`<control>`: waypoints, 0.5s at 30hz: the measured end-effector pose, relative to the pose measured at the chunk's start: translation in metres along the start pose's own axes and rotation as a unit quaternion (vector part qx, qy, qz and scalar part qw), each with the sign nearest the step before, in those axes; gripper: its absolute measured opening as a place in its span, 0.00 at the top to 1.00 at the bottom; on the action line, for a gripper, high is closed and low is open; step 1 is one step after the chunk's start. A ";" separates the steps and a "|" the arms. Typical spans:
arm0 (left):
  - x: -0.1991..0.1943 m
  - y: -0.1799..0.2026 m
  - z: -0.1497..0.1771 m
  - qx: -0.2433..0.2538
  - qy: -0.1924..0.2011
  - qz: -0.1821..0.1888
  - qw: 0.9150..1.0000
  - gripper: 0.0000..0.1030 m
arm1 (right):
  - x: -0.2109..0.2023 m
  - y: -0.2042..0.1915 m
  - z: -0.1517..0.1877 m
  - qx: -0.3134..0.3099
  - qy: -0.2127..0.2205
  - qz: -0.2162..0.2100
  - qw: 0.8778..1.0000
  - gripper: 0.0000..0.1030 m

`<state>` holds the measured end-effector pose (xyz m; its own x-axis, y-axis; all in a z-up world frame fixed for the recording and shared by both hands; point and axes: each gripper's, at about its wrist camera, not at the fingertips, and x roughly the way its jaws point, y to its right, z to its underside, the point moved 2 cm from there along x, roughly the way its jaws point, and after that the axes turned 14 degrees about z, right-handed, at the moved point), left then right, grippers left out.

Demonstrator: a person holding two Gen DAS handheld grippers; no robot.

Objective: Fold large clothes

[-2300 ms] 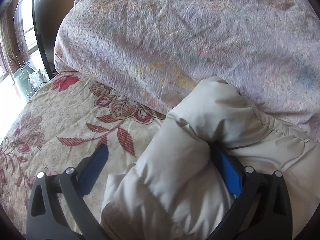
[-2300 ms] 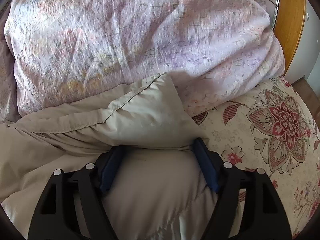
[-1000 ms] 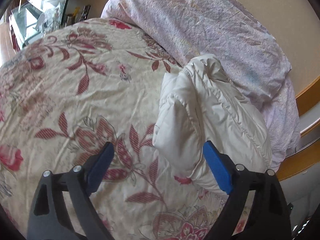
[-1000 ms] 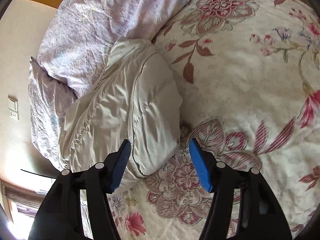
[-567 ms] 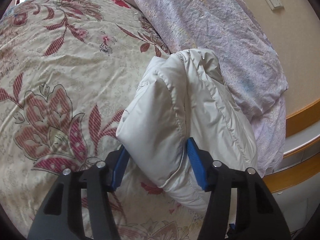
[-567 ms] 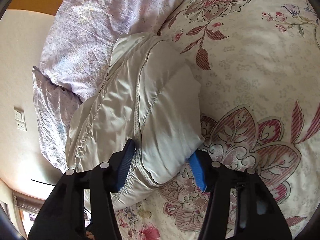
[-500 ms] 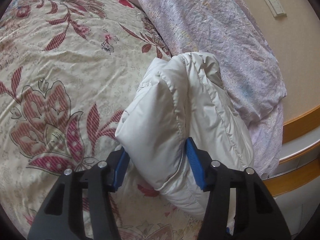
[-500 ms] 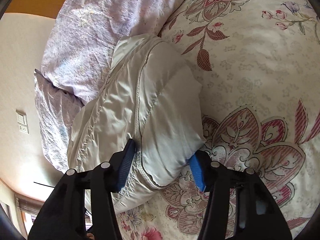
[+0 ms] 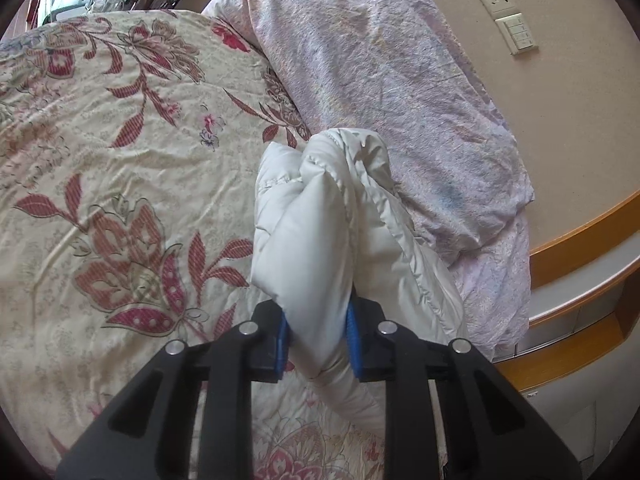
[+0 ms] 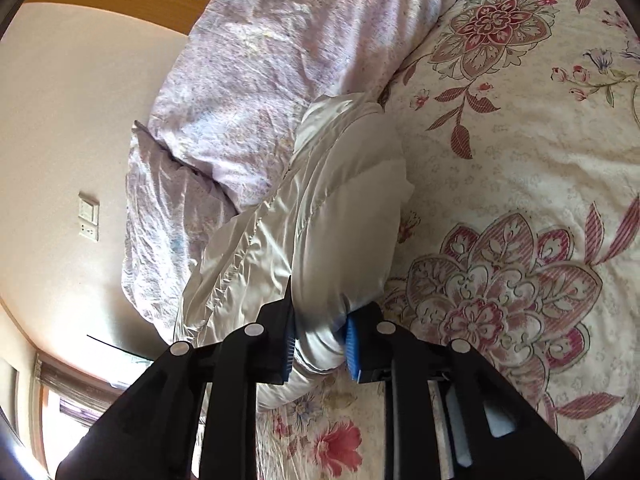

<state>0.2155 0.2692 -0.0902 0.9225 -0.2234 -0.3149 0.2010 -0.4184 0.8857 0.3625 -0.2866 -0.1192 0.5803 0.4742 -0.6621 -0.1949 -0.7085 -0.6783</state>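
**Folded padded jacket — gripped at both ends**

Since half a second ago, both pairs of blue pads have narrowed from a loose straddle to a firm pinch on the folded bundle, and each camera has drawn closer to it.

Item 1 — cream padded jacket (image 9: 320,240) (image 10: 344,216): quilted, folded into a thick elongated bundle. Lies on the floral bedspread, its far long side pressed against the lilac duvet.

Item 2 — left gripper (image 9: 317,338): black frame, blue pads. Jaws drawn close together, clamped on the near end of the jacket; fabric bulges out above the pads.

Item 3 — right gripper (image 10: 320,340): same build. Jaws nearly together, pinching the other end of the jacket; padding is squeezed between the pads.

Item 4 — floral bedspread (image 9: 132,184) (image 10: 520,208): cream ground, red and pink flower and leaf print, lightly creased.

Item 5 — lilac duvet (image 9: 392,92) (image 10: 272,80): heaped along the head of the bed, crumpled.

Item 6 — wall fittings: socket and switch plates (image 9: 508,16) on a beige wall, a further plate (image 10: 88,216) in the right wrist view.

Item 7 — wooden bed frame (image 9: 576,236): orange-brown, beside the duvet's edge.
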 end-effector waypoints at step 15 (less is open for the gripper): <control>-0.129 -0.036 0.051 0.034 -0.010 -0.045 0.998 0.76 | -0.063 0.024 0.094 -0.067 -0.053 -0.005 0.996 0.79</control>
<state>0.0726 0.2685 -0.0990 0.8945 -0.1994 -0.4001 0.2597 -0.4968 0.8281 0.2470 -0.2847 -0.1232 0.4930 0.5300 -0.6900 -0.0780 -0.7630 -0.6417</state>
